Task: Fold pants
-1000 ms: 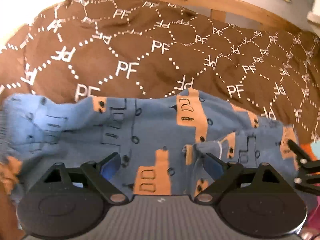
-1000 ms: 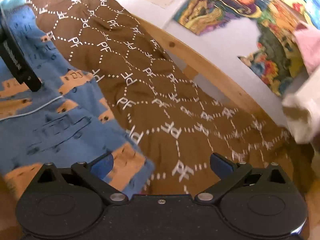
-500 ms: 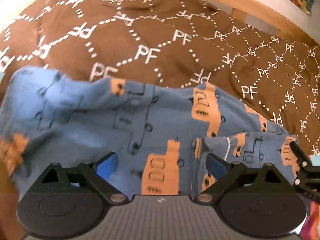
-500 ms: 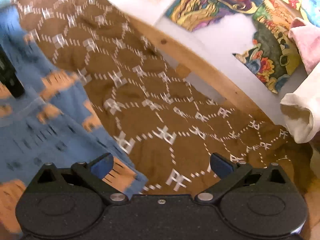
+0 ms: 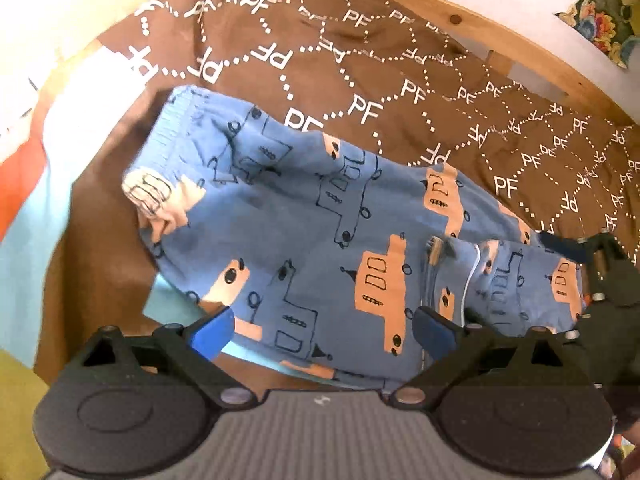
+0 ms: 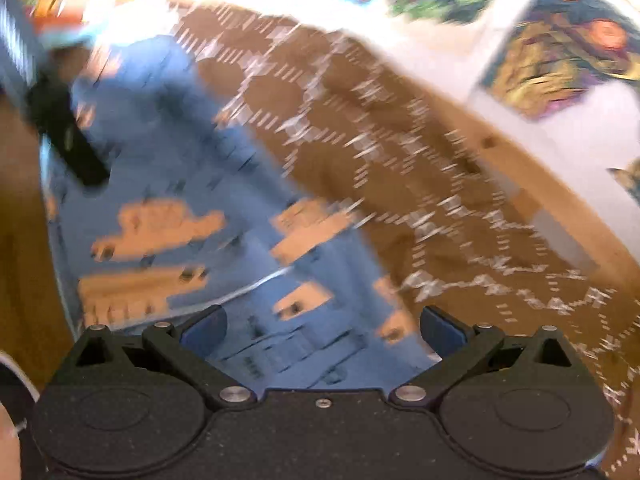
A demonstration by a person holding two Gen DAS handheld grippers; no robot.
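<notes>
the blue cotton pants with orange trucks (image 5: pixel 340 220) are lying lengthwise, left to right, on the brown bed cover (image 5: pixel 440 92); the left tool (image 5: pixel 320 330) and right tool (image 6: pixel 322 330) are both hovering over them, gaping and empty.

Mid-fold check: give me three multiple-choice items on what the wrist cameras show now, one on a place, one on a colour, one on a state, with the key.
1. What do the pants lie on?
A. a bare wooden floor
B. a brown blanket
C. a white tray

2. What colour are the vehicle patches on the pants?
A. orange
B. green
C. purple

3. How does the left gripper stand?
A. clamped on the waistband
C. jaws apart, gripping nothing
B. shut on a sock

Key: 1 B, the brown blanket with white PF letters lies beneath them. 2 A, the patches are orange on blue. 3 C, both blue pads stand wide apart above the cloth.
</notes>
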